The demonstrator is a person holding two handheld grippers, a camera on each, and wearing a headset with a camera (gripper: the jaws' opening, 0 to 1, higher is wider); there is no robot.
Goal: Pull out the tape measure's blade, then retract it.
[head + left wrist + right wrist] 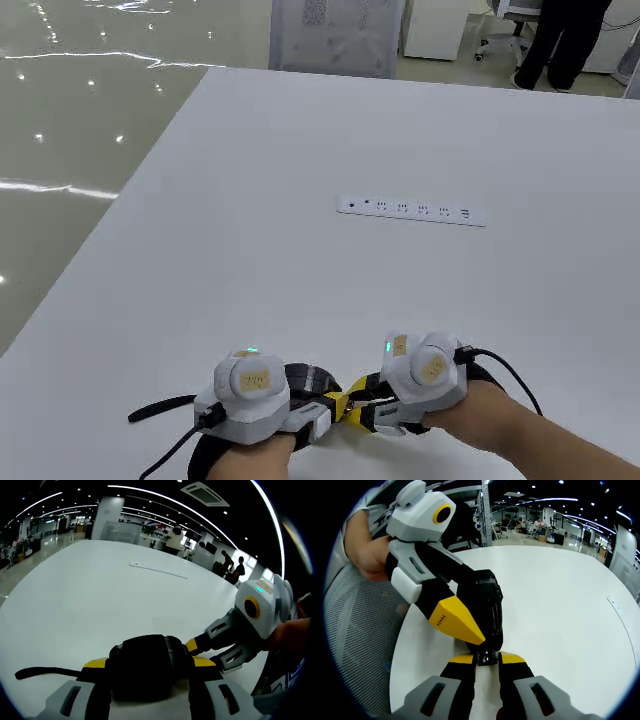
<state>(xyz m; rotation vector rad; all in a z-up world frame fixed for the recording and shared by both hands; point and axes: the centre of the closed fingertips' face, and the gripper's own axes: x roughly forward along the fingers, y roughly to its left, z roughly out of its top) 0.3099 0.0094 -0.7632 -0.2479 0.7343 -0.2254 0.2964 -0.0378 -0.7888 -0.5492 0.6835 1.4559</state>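
smooth white table (300,200); left tool (148,663) clamps rounded black tape measure (145,672); right tool (487,659) pinches blade tip (486,655).

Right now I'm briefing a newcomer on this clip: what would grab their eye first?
The black tape measure clamped in the left hand-held gripper, near the front edge of the table. The right hand-held gripper meets it, jaws closed on the blade tip at the case's mouth. Farther out lies a white power strip.
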